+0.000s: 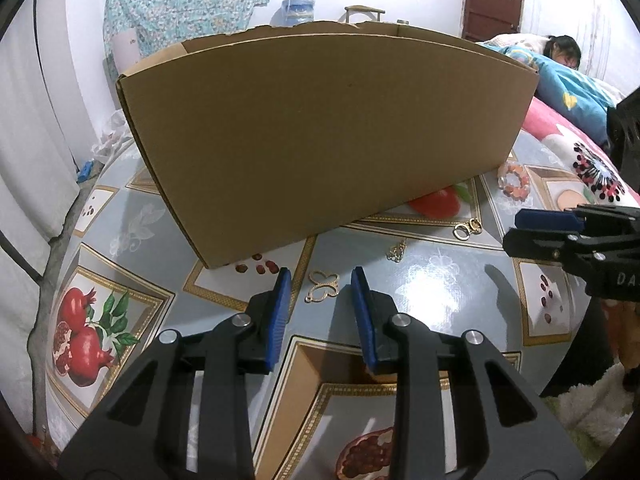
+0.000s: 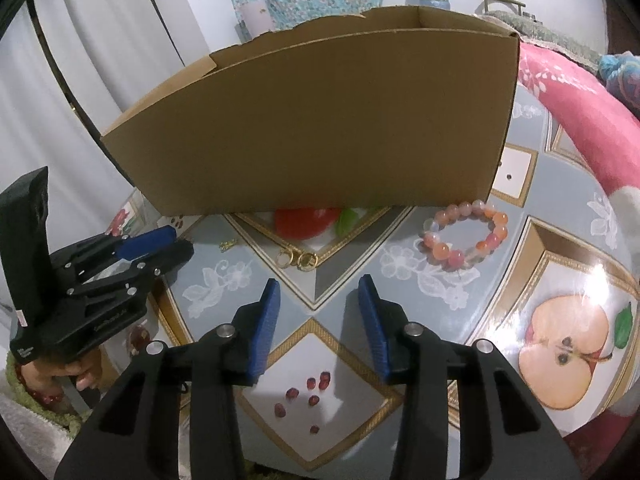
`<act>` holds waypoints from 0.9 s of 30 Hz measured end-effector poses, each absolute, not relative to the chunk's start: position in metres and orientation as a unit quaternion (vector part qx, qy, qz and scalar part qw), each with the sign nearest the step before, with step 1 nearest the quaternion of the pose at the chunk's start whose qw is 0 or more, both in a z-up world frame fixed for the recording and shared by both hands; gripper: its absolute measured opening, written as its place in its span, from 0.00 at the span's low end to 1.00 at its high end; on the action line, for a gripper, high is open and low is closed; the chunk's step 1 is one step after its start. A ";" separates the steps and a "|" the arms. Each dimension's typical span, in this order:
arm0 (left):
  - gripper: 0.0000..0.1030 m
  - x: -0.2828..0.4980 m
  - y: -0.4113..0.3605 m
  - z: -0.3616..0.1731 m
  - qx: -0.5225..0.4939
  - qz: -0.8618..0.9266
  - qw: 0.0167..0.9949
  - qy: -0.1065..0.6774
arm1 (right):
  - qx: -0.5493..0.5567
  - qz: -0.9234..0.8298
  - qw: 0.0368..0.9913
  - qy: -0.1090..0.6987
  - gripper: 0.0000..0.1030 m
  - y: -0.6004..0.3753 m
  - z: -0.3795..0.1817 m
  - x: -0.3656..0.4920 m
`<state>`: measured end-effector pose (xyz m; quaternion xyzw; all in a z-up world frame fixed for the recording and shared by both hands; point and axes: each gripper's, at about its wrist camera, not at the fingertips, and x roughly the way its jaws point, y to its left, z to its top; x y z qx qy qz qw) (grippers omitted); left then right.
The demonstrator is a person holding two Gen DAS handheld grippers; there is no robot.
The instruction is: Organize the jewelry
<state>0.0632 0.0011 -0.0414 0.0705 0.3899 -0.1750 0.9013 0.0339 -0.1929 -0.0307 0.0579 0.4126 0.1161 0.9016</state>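
A gold butterfly-shaped piece (image 1: 323, 286) lies flat on the table between the blue pads of my left gripper (image 1: 321, 280); the pads stand apart from it, so the gripper is open. Farther right lie a small gold charm (image 1: 397, 251), a pair of gold hoop earrings (image 1: 468, 227) and a pink-orange bead bracelet (image 1: 514, 182). My right gripper (image 2: 319, 284) is open and holds nothing, just short of the earrings (image 2: 298, 259). The bracelet (image 2: 466, 236) lies to its right. A tall open cardboard box (image 1: 320, 128) stands behind all the jewelry; its inside is hidden.
The round table (image 2: 440, 312) wears a glossy fruit-print cloth. A bed with a pink blanket (image 2: 580, 120) borders its right side, and a person (image 1: 560, 52) lies under a blue quilt. White curtains (image 1: 36, 140) hang at the left.
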 end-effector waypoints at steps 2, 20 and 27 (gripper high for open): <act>0.29 0.063 0.002 -0.042 0.070 -0.176 0.902 0.389 | 0.051 0.116 0.902 0.412 0.37 -0.190 -0.031 0.037; 0.29 0.061 0.007 -0.043 0.072 -0.178 0.899 0.393 | -0.048 0.136 0.897 0.418 0.19 -0.157 -0.035 0.063; 0.29 0.060 0.008 -0.042 0.076 -0.180 0.900 0.391 | -0.059 0.139 0.895 0.420 0.10 -0.151 -0.035 0.062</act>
